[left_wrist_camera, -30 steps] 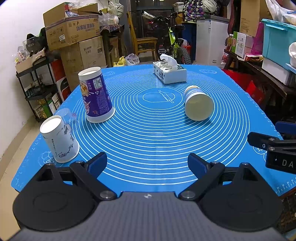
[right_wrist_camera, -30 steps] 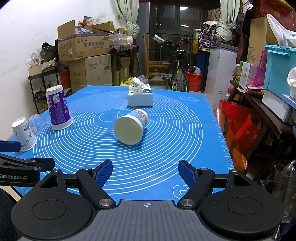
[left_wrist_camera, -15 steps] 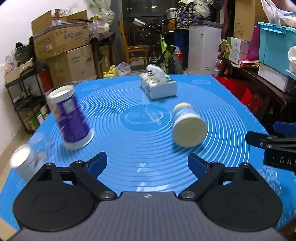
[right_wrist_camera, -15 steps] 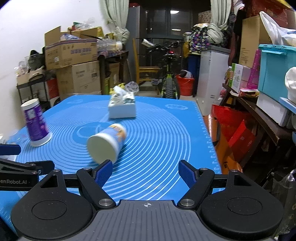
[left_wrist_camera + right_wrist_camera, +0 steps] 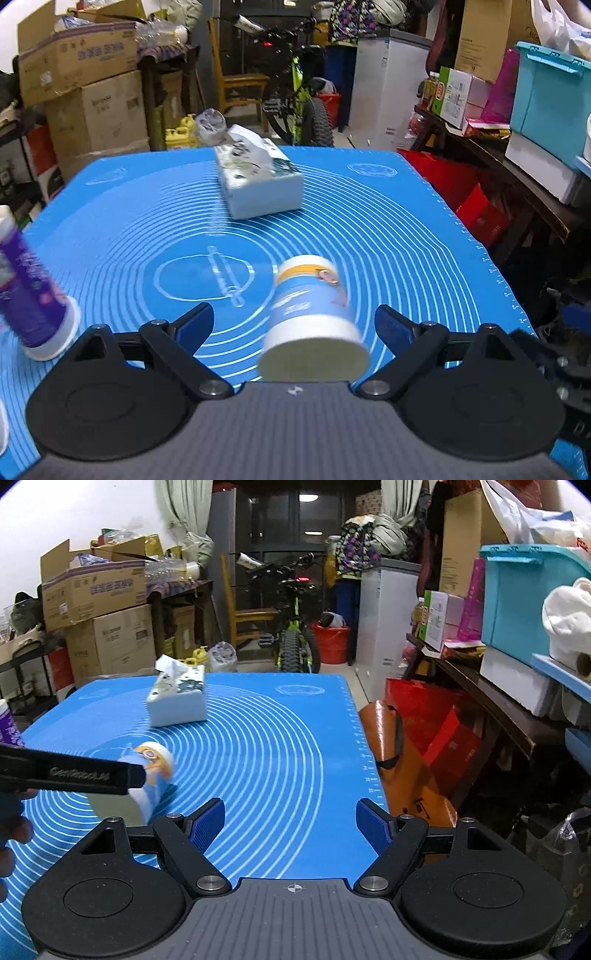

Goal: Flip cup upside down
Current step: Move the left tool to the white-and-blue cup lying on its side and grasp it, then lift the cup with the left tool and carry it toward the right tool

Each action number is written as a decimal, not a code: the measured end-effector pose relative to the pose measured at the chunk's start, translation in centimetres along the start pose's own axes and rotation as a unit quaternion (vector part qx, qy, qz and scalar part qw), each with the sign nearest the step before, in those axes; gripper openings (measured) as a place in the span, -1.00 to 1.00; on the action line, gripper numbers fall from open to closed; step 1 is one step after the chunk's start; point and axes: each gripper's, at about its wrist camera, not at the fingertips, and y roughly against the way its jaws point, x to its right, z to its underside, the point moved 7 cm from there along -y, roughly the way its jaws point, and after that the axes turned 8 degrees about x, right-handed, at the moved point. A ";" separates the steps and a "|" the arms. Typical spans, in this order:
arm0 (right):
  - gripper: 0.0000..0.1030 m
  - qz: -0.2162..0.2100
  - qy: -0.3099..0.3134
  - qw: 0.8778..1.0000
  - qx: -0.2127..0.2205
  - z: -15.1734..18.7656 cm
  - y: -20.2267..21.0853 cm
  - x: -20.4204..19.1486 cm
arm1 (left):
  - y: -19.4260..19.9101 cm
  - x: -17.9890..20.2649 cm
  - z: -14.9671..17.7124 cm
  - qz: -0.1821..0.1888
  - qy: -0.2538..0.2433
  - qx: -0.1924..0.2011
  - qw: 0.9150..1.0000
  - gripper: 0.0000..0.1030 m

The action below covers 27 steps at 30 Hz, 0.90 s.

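Note:
A blue and white paper cup (image 5: 312, 317) lies on its side on the blue mat (image 5: 388, 236), its wide mouth toward me. My left gripper (image 5: 295, 323) is open, with the cup between its blue fingertips and apart from both. The cup also shows in the right wrist view (image 5: 149, 775), partly hidden by the left gripper's black body (image 5: 70, 773). My right gripper (image 5: 291, 825) is open and empty, to the right of the cup above the mat.
A tissue box (image 5: 256, 184) stands behind the cup. A purple cup (image 5: 31, 299) stands upside down at the mat's left edge. The mat's right edge (image 5: 364, 746) drops off to red and orange bags (image 5: 417, 746) and shelving.
My left gripper has moved right and forward, so the lying cup now sits between its open fingertips. My right gripper has shifted right, with the cup now at its left.

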 end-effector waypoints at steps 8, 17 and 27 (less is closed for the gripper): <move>0.58 0.001 -0.005 1.000 -0.007 0.5 -0.4 0.3 | -1.7 0.6 1.0 0.012 0.000 -0.031 0.999 0.24; 0.58 -0.007 -0.010 1.000 0.004 0.3 0.7 0.1 | 1.1 0.1 1.0 0.010 -0.011 -0.031 0.999 0.20; 0.58 -0.029 -0.010 0.999 0.009 0.7 3.9 -1.4 | 7.4 -0.2 4.5 0.008 -0.029 -0.034 0.999 0.20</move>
